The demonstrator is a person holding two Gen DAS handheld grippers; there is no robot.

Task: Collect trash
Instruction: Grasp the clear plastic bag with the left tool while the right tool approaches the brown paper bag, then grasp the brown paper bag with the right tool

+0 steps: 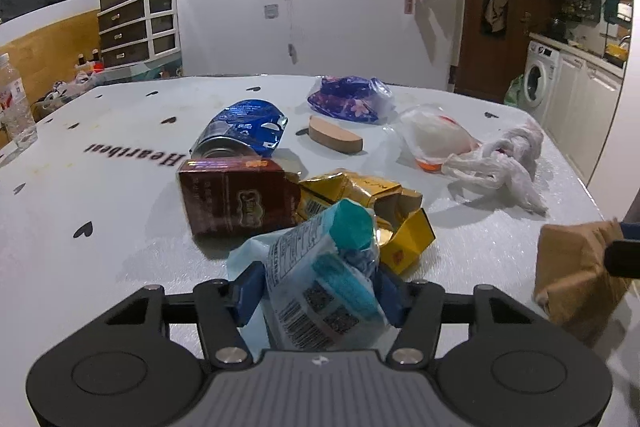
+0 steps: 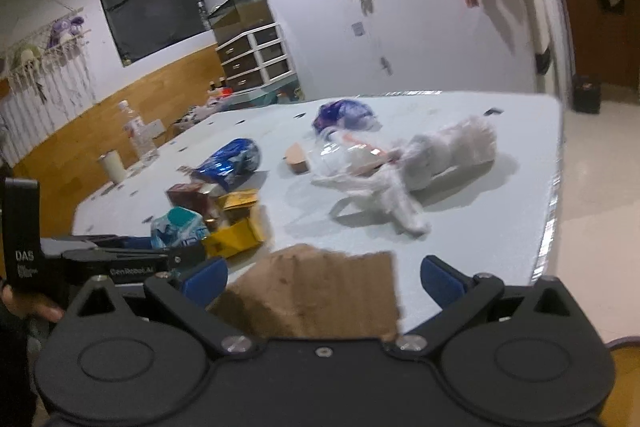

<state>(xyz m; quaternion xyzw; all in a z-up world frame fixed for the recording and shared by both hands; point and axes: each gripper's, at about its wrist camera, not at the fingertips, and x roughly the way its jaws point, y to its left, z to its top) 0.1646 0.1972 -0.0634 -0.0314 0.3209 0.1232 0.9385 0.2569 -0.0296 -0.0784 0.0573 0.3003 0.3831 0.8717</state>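
In the left wrist view my left gripper (image 1: pixel 320 293) is shut on a pale blue and teal snack packet (image 1: pixel 324 275); both blue pads (image 1: pixel 250 291) press its sides just above the white table (image 1: pixel 100 187). The packet (image 2: pixel 180 227) also shows in the right wrist view. My right gripper (image 2: pixel 324 277) stands open, its pads wide apart around a brown paper bag (image 2: pixel 312 295), with a gap at the right pad (image 2: pixel 442 279). More trash lies ahead: a red-brown carton (image 1: pixel 236 199), a gold wrapper (image 1: pixel 376 203), a blue foil bag (image 1: pixel 244 131) and a crumpled white plastic bag (image 1: pixel 504 159).
A purple flowered bag (image 1: pixel 348 99), a tan wedge (image 1: pixel 336 137) and a clear bag with white contents (image 1: pixel 432 139) lie farther back. A water bottle (image 1: pixel 14 103) and a white cup (image 2: pixel 113 166) stand at the left. The table's right edge (image 2: pixel 552 207) drops to the floor.
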